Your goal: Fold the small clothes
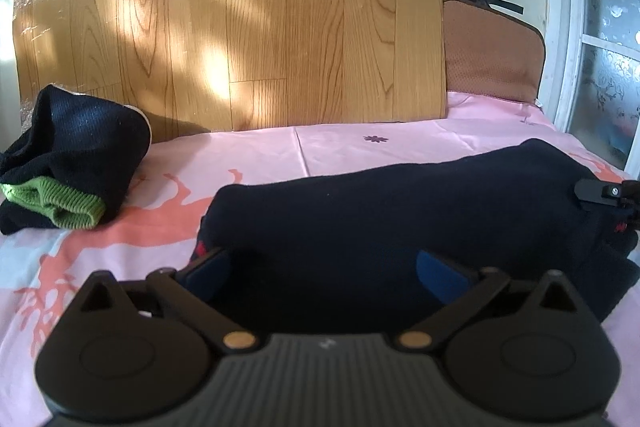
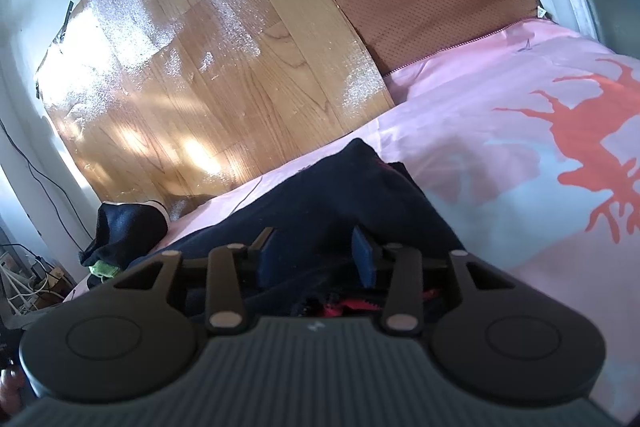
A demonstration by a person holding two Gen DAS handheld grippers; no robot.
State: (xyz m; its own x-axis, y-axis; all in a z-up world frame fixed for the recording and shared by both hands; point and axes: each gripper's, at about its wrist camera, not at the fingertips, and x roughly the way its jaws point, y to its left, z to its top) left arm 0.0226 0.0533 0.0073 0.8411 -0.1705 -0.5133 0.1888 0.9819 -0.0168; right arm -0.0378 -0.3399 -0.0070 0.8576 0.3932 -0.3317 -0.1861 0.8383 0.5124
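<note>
A dark navy garment (image 1: 400, 211) lies folded across the pink bedsheet (image 1: 256, 155). My left gripper (image 1: 324, 267) is open, its blue pads spread wide and resting on the garment's near edge. The right gripper's tip (image 1: 600, 193) shows at the garment's right end. In the right wrist view the right gripper (image 2: 316, 255) is open over the same navy garment (image 2: 320, 199), with red trim (image 2: 348, 305) beneath it. A folded navy garment with green cuffs (image 1: 68, 163) sits at the left; it also shows in the right wrist view (image 2: 124, 231).
A wood-grain board (image 1: 240, 19) leans against the wall behind the bed. A brown cushion (image 1: 492, 47) stands at the back right, beside a white window frame (image 1: 568, 27). Cables (image 2: 24, 275) lie off the bed's left side.
</note>
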